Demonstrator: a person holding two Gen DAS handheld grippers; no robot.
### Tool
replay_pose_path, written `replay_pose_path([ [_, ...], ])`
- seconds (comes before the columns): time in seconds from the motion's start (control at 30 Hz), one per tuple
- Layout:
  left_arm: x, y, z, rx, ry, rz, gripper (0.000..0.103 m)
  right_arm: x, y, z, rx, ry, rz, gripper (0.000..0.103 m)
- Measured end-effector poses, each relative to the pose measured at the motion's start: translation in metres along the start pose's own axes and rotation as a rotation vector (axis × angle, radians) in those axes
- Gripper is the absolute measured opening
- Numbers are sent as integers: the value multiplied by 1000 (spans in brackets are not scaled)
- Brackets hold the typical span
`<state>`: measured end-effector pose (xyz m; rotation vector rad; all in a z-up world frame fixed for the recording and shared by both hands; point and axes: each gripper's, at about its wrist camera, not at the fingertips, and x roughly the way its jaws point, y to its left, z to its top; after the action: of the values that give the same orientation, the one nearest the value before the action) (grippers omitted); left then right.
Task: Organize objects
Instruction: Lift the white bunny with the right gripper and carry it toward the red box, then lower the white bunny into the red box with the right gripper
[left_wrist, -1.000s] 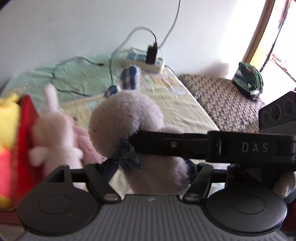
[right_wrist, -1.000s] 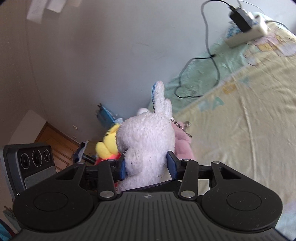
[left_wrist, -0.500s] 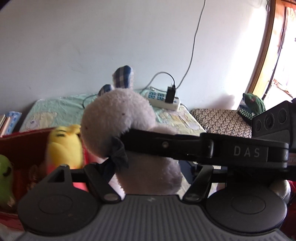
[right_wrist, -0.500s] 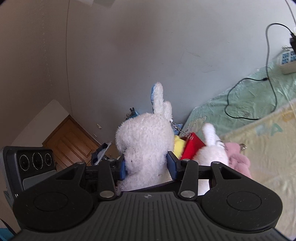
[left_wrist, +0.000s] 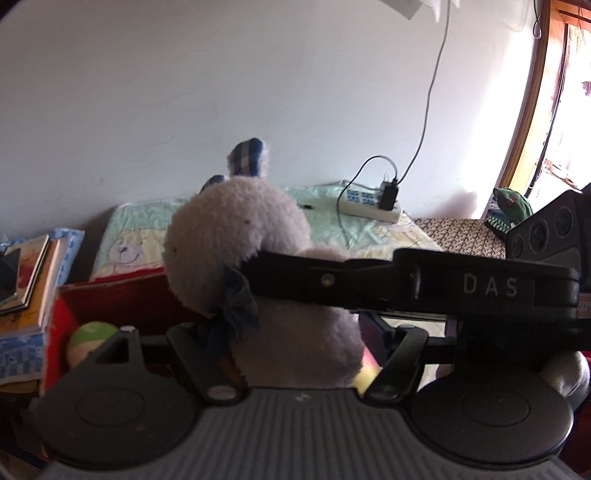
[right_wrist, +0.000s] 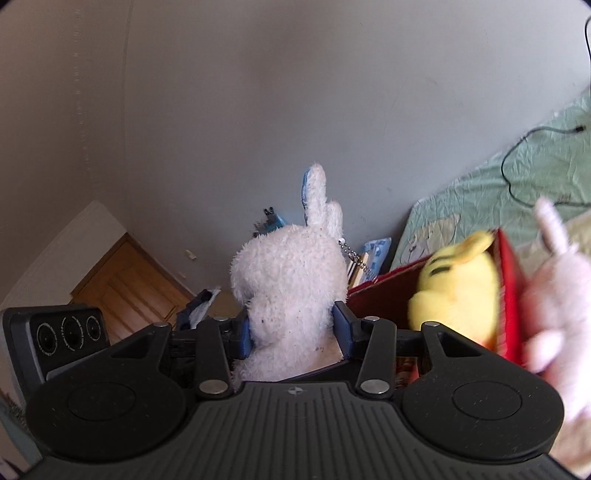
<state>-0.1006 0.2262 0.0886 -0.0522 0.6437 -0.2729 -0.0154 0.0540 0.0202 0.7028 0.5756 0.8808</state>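
Left wrist: white plush rabbit (left_wrist: 258, 266) is filling the centre, right gripper's black finger (left_wrist: 406, 284) crossing in front of it. Left gripper (left_wrist: 295, 354) fingertips are hidden behind the plush; grip unclear. Red box (left_wrist: 122, 295) is sitting below, books (left_wrist: 33, 280) beside it.

Right wrist: right gripper (right_wrist: 293, 328) is pinching the rabbit (right_wrist: 291, 284) between blue pads (right_wrist: 341, 328). Yellow plush (right_wrist: 458, 288) is lying in the red box (right_wrist: 511, 295).

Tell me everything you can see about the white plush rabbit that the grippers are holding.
The white plush rabbit is shaggy and fluffy, a little soiled with dark specks. It has upright ears lined with blue checked fabric, a dark blue bow at its neck and a ball chain beside its ears. It is held upright in the air: the right gripper pinches its body between blue pads, and the left gripper frames its lower body. The red box of toys is beside it.
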Motion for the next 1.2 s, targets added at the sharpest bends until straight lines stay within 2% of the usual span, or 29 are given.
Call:
replay_pose_path([
  [0.33,26,62,-15,-45,94,-68,73,48,-1,-17,37,20,-179,44],
  [0.43,38,68,-21,-30,118,-51,67,56,-4,-26,21,28,-259,44],
  [0.77,69,80,-29,10,204,-58,68,73,-1,-31,-60,138,-461,42],
  [1.03,71,82,-32,29,214,-47,75,76,-7,-32,-73,167,-468,45],
  [1.13,72,81,-32,31,210,-56,75,71,-4,-31,-79,162,-462,49],
  [1.2,72,81,-32,33,210,-61,75,67,-2,-31,-81,153,-448,55],
])
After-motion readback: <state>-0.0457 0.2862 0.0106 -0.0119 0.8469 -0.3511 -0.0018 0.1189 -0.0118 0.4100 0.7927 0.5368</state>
